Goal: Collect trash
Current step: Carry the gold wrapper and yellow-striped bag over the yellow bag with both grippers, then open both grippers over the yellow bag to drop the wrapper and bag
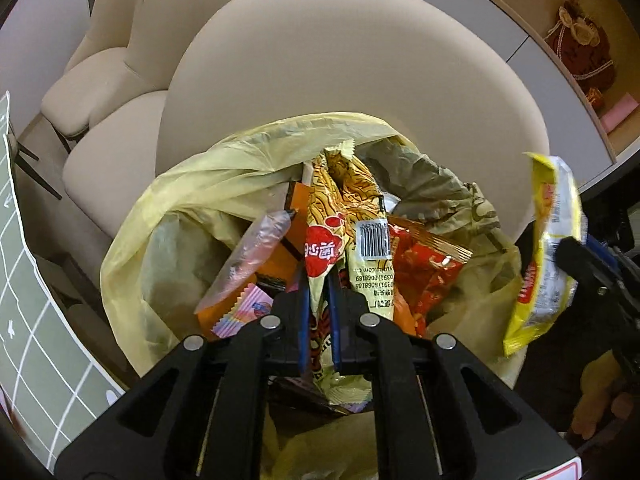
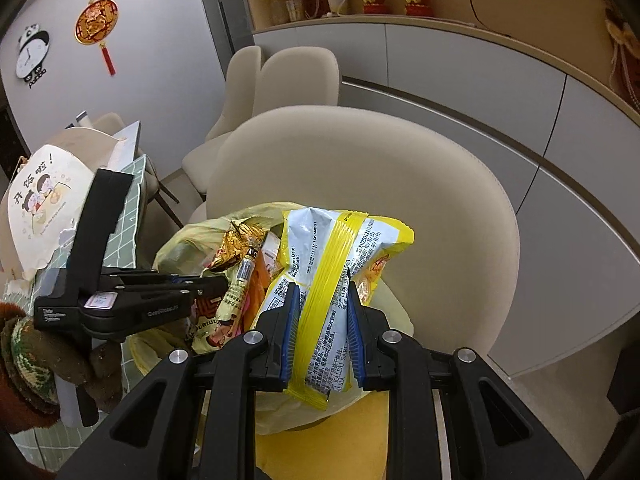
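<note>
A yellow bin bag (image 1: pixel 132 264) stands open in front of a beige chair, full of snack wrappers. My left gripper (image 1: pixel 319 280) is shut on a cream noodle wrapper (image 1: pixel 348 200) with a red logo and a barcode, held just over the bag's mouth. In the right wrist view this same gripper (image 2: pixel 218 284) comes in from the left with the wrapper (image 2: pixel 236 300) hanging from it. My right gripper (image 2: pixel 323 292) is shut on a yellow-and-white snack packet (image 2: pixel 332 240) above the bag (image 2: pixel 180 248). In the left wrist view that packet (image 1: pixel 548 248) hangs at the bag's right edge.
The beige chair (image 1: pixel 340 60) backs the bag, with more chairs behind it. A table with a green checked cloth (image 2: pixel 132 208) stands at the left and carries a printed paper bag (image 2: pixel 44 200). A person's sleeved hand (image 2: pixel 24 344) holds the left gripper. Grey cabinets run along the right.
</note>
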Motion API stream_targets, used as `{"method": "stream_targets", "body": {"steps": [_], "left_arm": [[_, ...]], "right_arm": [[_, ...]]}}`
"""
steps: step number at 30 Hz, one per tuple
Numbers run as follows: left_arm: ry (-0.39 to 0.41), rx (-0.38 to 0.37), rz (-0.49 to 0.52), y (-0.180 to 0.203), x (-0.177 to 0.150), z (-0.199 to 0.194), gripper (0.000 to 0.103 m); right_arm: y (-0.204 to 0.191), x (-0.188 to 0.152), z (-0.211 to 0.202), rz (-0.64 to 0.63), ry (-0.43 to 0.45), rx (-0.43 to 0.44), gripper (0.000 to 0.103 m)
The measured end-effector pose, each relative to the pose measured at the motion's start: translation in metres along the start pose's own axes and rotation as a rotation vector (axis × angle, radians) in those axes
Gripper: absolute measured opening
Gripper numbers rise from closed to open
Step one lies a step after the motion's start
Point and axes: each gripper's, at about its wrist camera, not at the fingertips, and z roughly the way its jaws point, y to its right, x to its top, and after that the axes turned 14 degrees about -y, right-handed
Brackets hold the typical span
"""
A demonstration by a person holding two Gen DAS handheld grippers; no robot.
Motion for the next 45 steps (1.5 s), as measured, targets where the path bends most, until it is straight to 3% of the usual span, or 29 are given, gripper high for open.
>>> {"method": "stream_targets", "body": {"steps": [7,18,25,30,36,40,45], "left_arm": [[0.062,-0.004,-0.003,-0.004,-0.009,-0.035,0.039],[0.207,0.011,-0.141,-0.065,-0.073,-0.126,0.045],[0.248,0.125,-0.247,-0.113,-0.135,-0.160,0.045],[0.253,0.166,-0.377,-0.153,-0.182,-0.171,0.045],[0.247,0.179,-0.503,-0.186,-0.226,-0.175,0.045],[0.268,0.174,-0.548,-0.194,-0.249,-0.184,0.046],[0.285,0.177,-0.581,-0.202,-0.273,-0.190,0.050]], "right_arm": [[-0.007,0.004,0.005,-0.010,0.002,0.009,0.022],[-0.052,0.023,0.023,-0.104,0.001,0.100,0.022],[-0.082,0.023,0.099,-0.194,-0.197,0.060,0.022],[-0.081,0.015,0.118,-0.207,-0.278,0.018,0.022],[-0.082,0.012,0.108,-0.197,-0.261,0.021,0.024],[-0.076,0.002,0.081,-0.163,-0.189,0.048,0.045],[-0.078,-0.011,0.045,-0.153,-0.105,0.089,0.048]]}}
